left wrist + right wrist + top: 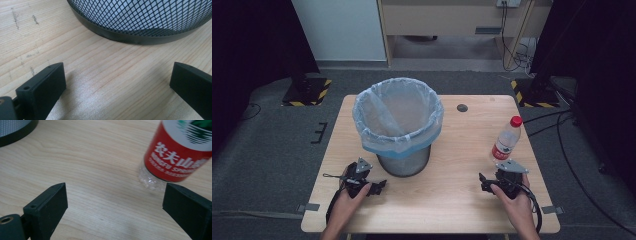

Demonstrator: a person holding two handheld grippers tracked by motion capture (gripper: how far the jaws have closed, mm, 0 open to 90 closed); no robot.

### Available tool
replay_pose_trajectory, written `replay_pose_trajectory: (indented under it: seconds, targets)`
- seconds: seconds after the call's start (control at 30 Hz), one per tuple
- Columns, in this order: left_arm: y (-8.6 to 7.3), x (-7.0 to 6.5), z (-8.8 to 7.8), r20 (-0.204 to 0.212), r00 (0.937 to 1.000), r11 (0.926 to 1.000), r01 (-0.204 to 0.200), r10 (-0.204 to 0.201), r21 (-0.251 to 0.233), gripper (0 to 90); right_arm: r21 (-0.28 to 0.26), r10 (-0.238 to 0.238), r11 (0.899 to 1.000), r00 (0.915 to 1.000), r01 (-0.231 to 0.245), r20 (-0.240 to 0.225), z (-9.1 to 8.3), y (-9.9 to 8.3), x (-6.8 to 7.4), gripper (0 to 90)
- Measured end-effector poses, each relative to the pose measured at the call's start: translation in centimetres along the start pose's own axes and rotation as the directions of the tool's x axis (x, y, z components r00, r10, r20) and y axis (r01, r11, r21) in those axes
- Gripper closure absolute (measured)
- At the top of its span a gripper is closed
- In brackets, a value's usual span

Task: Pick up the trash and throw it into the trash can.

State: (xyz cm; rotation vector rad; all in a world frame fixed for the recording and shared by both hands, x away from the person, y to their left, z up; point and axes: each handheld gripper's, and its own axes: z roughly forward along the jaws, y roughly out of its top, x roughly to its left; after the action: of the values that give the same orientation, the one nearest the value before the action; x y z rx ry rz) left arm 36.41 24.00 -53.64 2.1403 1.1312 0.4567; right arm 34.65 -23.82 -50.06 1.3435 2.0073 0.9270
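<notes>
A black mesh waste bin [403, 161] lined with a pale blue plastic bag [398, 116] stands in the middle of the wooden table [452, 200]. A clear water bottle [507, 140] with a red cap and red label stands upright at the right. My left gripper [378, 187] lies low on the table just left of the bin's base, open with nothing between its fingers. In the left gripper view the bin [140, 22] rises close ahead of the left gripper [117, 80]. My right gripper [484, 183] rests open just in front of the bottle. In the right gripper view the bottle [180, 157] stands ahead and to the right of the right gripper [115, 205], apart from both fingers.
A small dark round mark [462, 107] sits on the table behind the bin. The bin's base [15, 130] shows at the top left corner of the right gripper view. Stands with yellow-black striped feet [307, 92] and cables [557, 125] lie on the floor beyond the table.
</notes>
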Motion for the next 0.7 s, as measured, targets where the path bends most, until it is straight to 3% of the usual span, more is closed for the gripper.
replay_pose_trajectory:
  seconds: [0.27, 0.5, 0.7]
  targets:
    - [0.0, 0.0, 0.0, -0.003, 1.0, 1.0, 0.003, -0.003, 0.0, 0.0, -0.002, 0.085, 0.996, 0.995, -0.085, 0.053, 0.1, 0.5, -2.3, 5.1]
    - [0.0, 0.0, 0.0, -0.003, 1.0, 1.0, 0.003, -0.003, 0.0, 0.0, 0.019, 0.08, 0.996, 0.9912, -0.083, 0.105, 0.8, 0.8, -4.1, 3.9]
    - [0.0, -0.1, 0.0, -0.006, 1.0, 1.0, 0.005, -0.005, 0.0, 0.0, 0.008, 0.125, 0.992, 0.9877, -0.127, 0.094, 1.1, 1.7, -6.0, 3.9]
